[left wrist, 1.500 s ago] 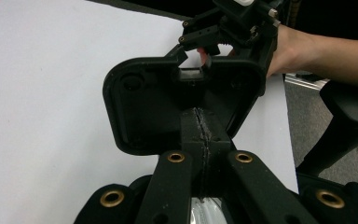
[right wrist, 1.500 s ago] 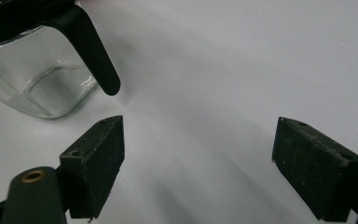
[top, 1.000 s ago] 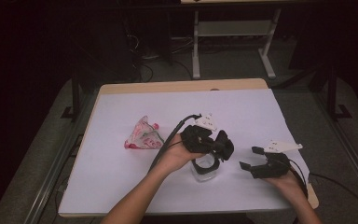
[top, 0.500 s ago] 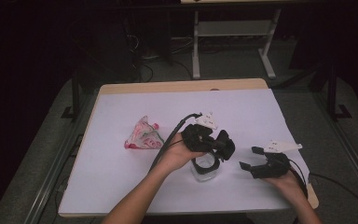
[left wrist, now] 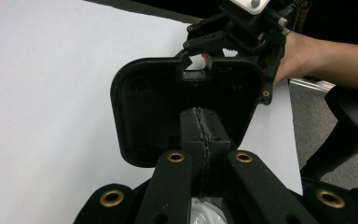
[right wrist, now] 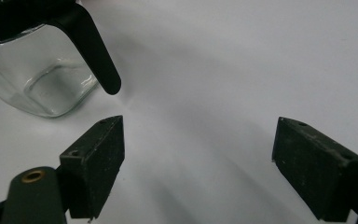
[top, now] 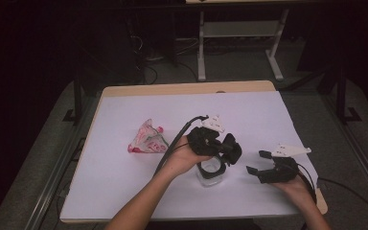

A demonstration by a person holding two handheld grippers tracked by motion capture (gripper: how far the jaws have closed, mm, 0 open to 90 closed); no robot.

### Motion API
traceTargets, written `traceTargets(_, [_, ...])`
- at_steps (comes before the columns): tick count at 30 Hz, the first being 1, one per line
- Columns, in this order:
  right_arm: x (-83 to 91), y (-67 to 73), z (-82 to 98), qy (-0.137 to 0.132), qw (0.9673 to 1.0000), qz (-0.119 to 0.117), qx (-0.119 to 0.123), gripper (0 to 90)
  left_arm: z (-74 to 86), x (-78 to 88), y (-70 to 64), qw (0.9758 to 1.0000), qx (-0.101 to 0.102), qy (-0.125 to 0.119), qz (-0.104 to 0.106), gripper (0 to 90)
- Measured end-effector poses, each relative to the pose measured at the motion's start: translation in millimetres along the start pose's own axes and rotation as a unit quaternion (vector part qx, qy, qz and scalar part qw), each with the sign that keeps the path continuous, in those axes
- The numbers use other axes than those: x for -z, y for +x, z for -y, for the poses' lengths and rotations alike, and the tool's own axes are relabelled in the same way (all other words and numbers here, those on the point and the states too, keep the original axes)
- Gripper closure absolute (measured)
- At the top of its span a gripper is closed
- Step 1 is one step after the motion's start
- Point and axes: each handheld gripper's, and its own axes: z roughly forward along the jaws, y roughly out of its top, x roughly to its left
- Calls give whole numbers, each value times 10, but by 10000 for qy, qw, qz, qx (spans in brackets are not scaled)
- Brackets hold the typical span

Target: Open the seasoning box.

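A broad, smooth white surface (top: 124, 191) with a pale wooden edge carries everything here. On its left part lies a crumpled pink-and-white wrapper (top: 147, 142), roughly triangular, well apart from the hands.

Near the middle stands a clear glass jar (top: 210, 171), squarish with rounded corners and thick walls; in the right gripper view its see-through body (right wrist: 46, 81) rests on the surface just beyond the fingers. Above the jar hangs its black plastic lid (left wrist: 186, 107), a rounded square with a raised rim and a small latch tab at the far edge, its hollow underside turned toward the left gripper's camera.

The left gripper (top: 218, 143), matte black with a white block on top, sits over the jar; its fingers (left wrist: 200, 135) are pressed together with no gap, clenched on a part at the lid's middle.

The right gripper (top: 258, 163) rests low on the surface to the right of the jar, near but apart from it. Its blocky, dusty black fingers (right wrist: 98, 158) are spread wide, released, with bare surface between them.
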Motion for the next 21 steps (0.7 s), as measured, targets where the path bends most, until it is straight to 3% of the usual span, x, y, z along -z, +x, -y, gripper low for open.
traceTargets(14, [-6,7,0,12,10000,-14,-5,164,136,254,-52,9999,117,-56,32,876])
traceTargets(21, [-10,15,-4,10,10000,-27,19,164,237,385,-116,9998,137,-126,-2,824])
